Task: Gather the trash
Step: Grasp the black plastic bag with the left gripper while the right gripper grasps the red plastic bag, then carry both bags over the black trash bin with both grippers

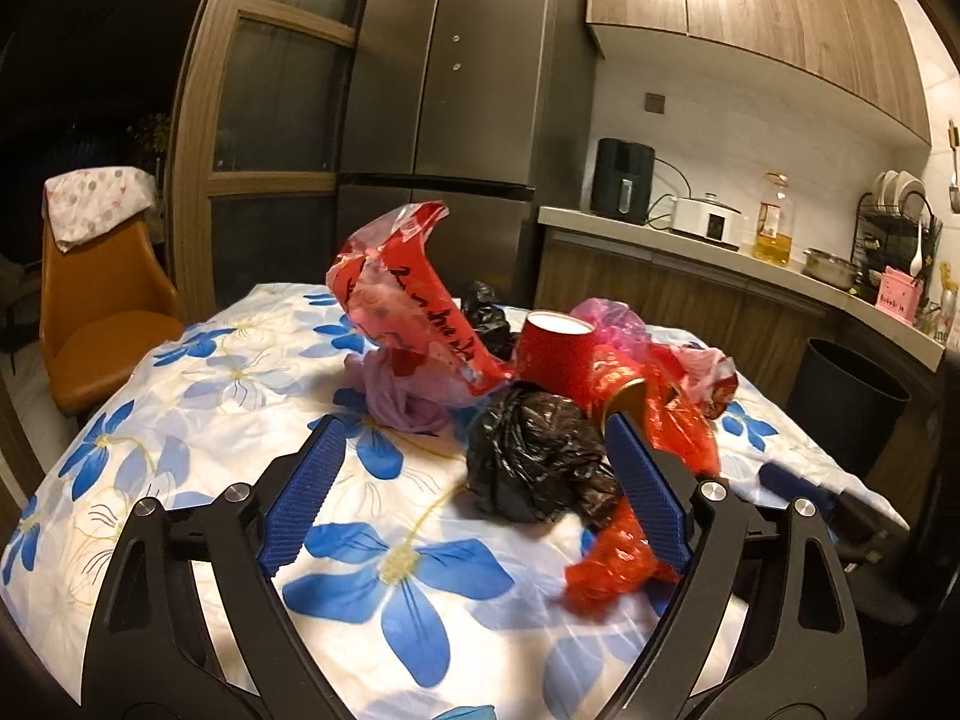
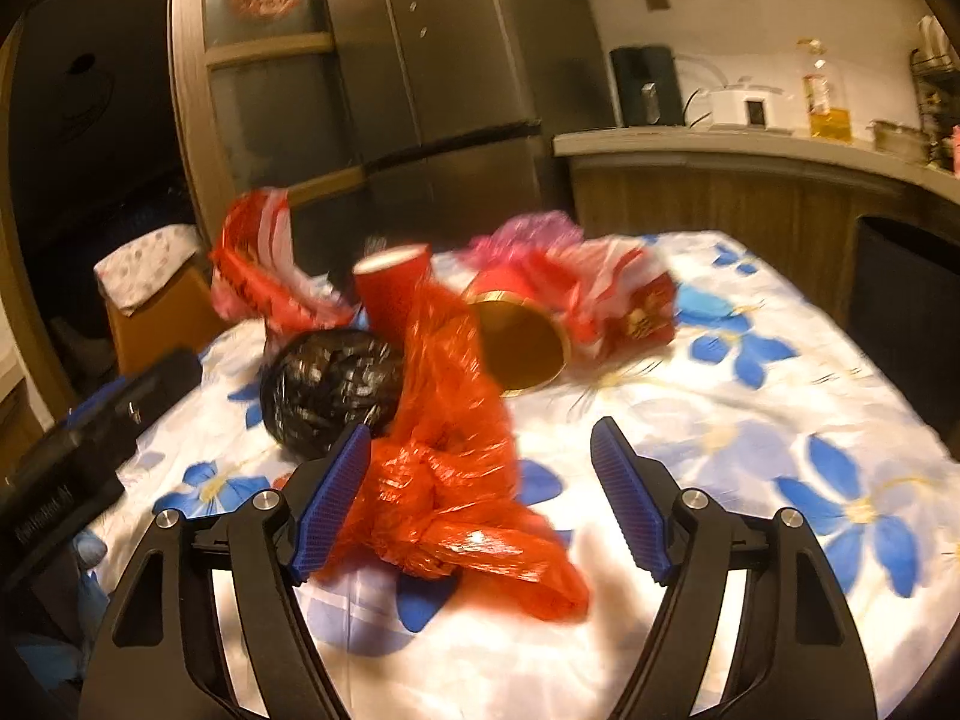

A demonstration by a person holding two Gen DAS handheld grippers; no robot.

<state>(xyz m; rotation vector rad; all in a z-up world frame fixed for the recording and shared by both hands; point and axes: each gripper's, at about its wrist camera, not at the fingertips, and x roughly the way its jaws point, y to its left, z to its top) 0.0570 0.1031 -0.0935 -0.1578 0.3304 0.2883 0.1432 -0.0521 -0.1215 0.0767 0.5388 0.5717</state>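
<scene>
A heap of trash lies on the flowered tablecloth (image 1: 198,420). A crumpled black bag (image 1: 534,462) sits between the open fingers of my left gripper (image 1: 474,438), nearer the right finger. Behind it are an upright red paper cup (image 1: 555,354), a tipped red cup with a gold inside (image 2: 522,348), a tall red-and-white bag (image 1: 408,306), a lilac bag (image 1: 402,399) and a pink bag (image 1: 612,318). A knotted red plastic bag (image 2: 450,480) lies between the open fingers of my right gripper (image 2: 483,450), against the left finger. The black bag shows in the right wrist view (image 2: 330,390).
A dark bin (image 1: 846,402) stands on the floor right of the table, below the kitchen counter (image 1: 660,234). An orange chair (image 1: 96,300) stands at the table's far left. A fridge (image 1: 456,90) is behind the table. The left gripper's body (image 2: 78,450) shows in the right wrist view.
</scene>
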